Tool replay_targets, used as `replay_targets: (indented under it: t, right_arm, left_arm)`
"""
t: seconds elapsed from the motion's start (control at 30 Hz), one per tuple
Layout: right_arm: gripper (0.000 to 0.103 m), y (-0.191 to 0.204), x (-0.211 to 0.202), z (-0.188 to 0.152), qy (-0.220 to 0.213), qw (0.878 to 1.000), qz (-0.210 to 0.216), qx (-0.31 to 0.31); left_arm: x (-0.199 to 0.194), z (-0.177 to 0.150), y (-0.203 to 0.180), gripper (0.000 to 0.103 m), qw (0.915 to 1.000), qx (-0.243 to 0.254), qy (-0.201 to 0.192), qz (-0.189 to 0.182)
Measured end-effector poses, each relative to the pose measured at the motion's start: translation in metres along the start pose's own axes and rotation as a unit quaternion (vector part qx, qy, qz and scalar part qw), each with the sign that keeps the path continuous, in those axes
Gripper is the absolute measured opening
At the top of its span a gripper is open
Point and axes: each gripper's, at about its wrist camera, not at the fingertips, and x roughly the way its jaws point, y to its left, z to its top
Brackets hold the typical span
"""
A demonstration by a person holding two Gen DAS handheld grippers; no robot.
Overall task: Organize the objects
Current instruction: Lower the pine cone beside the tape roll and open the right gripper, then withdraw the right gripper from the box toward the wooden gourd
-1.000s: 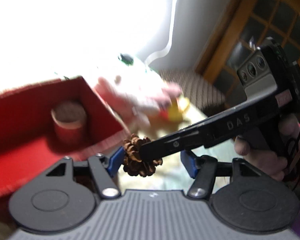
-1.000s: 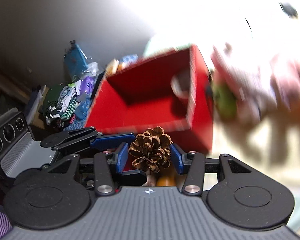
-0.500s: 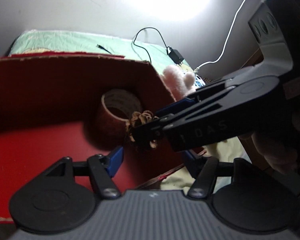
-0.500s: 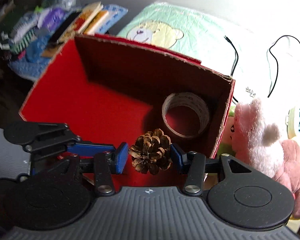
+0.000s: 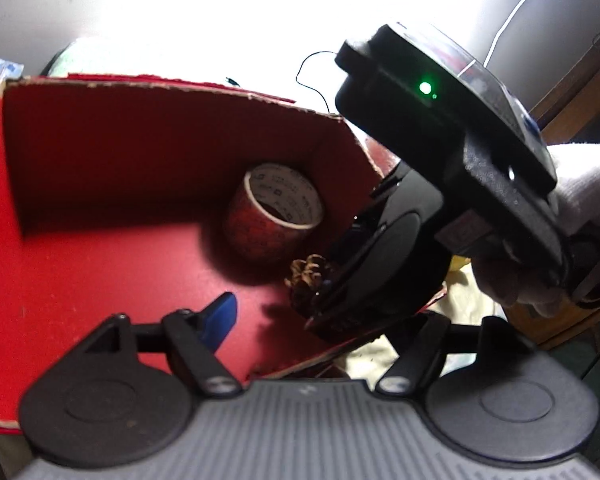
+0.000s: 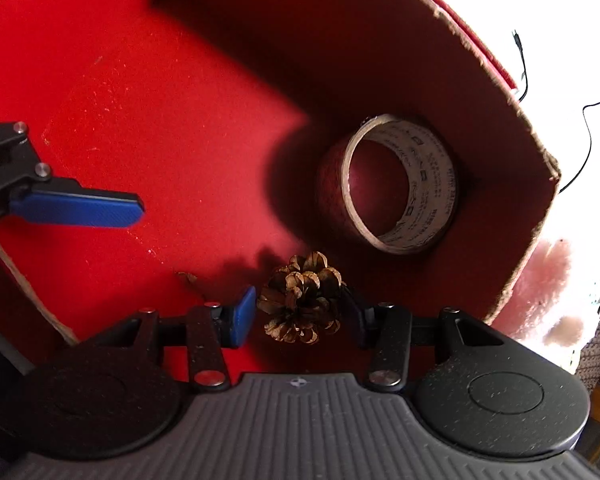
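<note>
Tape roll (image 6: 396,184) flanks pine cone (image 6: 302,298) pinched by right claw (image 6: 300,314); left claw (image 5: 320,316) opening, empty.

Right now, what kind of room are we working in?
Probably a lived-in room at home, maybe a bedroom. A pink plush toy lies beside the red box, charger cables trail over a pale cloth, and wooden furniture stands behind.
</note>
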Motion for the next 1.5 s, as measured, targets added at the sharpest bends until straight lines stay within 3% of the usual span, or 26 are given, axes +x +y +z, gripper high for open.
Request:
replay_targets:
  t: [0.33,0.67,1.17,1.37,1.5]
  right_arm:
    - [0.052,-0.010,0.000,-0.008,-0.044,0.998,0.012,0.032]
    - [0.052,-0.019,-0.014,-0.030,-0.100,0.992,0.024,0.080]
    - [0.051,-0.035,-0.066,-0.099,-0.221,0.954,0.065,0.193]
    - [0.049,-0.030,-0.073,-0.136,-0.264,0.940,0.060,0.209]
    - [0.049,-0.019,-0.078,-0.141,-0.287,0.931,0.063,0.216]
  left_arm:
    - [0.004,0.002,-0.004,0.078,0.9999,0.010,0.005,0.013]
    - [-0.003,0.001,-0.016,0.078,0.9982,0.026,-0.004,0.053]
    - [-0.033,-0.007,-0.049,0.078,0.9898,0.056,-0.043,0.124]
    - [-0.043,-0.017,-0.060,0.083,0.9849,0.054,-0.030,0.162]
    - [-0.049,-0.027,-0.068,0.087,0.9798,0.059,-0.027,0.189]
